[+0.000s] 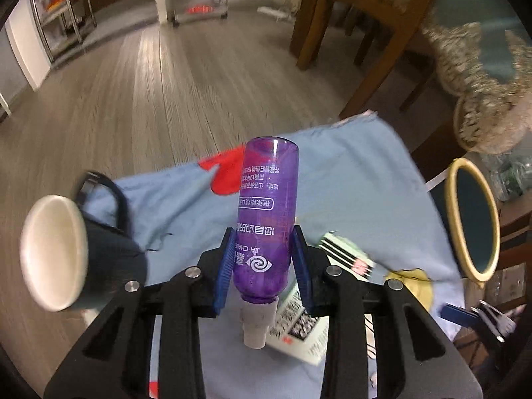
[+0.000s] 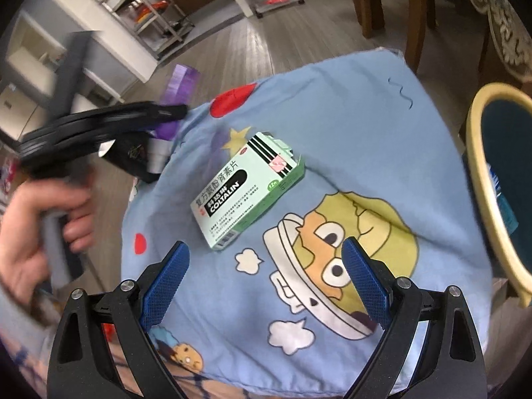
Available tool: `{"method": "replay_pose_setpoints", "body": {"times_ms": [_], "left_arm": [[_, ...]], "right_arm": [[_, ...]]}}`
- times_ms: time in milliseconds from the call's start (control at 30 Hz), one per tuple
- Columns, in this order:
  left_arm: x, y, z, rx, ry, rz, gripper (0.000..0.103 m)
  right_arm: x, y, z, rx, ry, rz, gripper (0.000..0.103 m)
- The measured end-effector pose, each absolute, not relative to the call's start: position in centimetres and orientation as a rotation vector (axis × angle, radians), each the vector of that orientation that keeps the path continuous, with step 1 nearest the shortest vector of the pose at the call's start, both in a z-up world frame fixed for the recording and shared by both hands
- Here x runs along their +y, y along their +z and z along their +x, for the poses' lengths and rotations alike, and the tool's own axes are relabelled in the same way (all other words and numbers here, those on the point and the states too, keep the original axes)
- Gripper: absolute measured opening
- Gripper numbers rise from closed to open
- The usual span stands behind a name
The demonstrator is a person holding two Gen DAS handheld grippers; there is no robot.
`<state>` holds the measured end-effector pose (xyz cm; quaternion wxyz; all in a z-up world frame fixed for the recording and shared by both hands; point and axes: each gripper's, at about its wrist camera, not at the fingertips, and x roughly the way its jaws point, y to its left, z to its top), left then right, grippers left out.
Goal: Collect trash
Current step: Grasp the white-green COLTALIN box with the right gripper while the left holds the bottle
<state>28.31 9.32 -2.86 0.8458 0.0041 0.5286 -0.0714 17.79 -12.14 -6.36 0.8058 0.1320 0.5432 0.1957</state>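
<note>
L gripper (image 1: pixel 262 262) fingers clamped on purple bottle (image 1: pixel 266 212), keep squeeze firm w/ carry to bin (image 1: pixel 473 219); R gripper (image 2: pixel 266 276) fingers apart, line up over medicine box (image 2: pixel 247 196).

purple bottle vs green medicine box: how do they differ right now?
The purple bottle is clamped in the left gripper, lifted; the green medicine box lies flat on the blue cloth. The bottle is translucent and round, the box opaque and flat-sided. Both carry printed labels.

**Camera Placement**

Our left wrist view looks forward and down, close over the blue cloth (image 1: pixel 349 183). Our right wrist view looks steeply down from nearer. Both share the cloth and the green box (image 2: pixel 247 193).
</note>
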Motion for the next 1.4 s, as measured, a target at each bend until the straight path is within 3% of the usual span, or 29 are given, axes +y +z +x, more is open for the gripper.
{"method": "replay_pose_setpoints", "body": {"times_ms": [233,533,967,1033,1133,1200,1300,1400], "left_arm": [[11.6,2.9,23.0,0.986,-0.143,-0.126,0.033],[13.5,4.5,21.0,0.92,-0.148,-0.208,0.033],[14.6,6.0,21.9,0.86,-0.156,-0.285,0.033],[14.7,6.2,22.0,0.857,-0.153,-0.285,0.033],[14.8,6.2,22.1,0.858,-0.153,-0.285,0.033],[14.7,6.2,22.1,0.86,-0.157,-0.285,0.033],[14.4,6.2,22.1,0.859,-0.163,-0.285,0.033],[14.4,6.3,22.0,0.856,-0.165,-0.288,0.033]], "right_arm": [[-10.1,-8.5,19.8,1.236,0.381,0.351,0.092],[-5.3,-10.8,23.0,1.295,0.319,0.359,0.092],[1.1,-11.9,24.7,1.246,0.308,-0.067,0.093],[1.0,-11.9,24.2,1.236,0.343,-0.078,0.089],[-0.2,-11.4,23.4,1.218,0.393,-0.072,0.072],[-0.9,-11.0,23.1,1.21,0.403,-0.067,0.05],[-2.1,-11.1,22.8,1.21,0.427,-0.025,0.025],[-3.8,-11.2,22.9,1.235,0.428,0.034,0.027]]}}
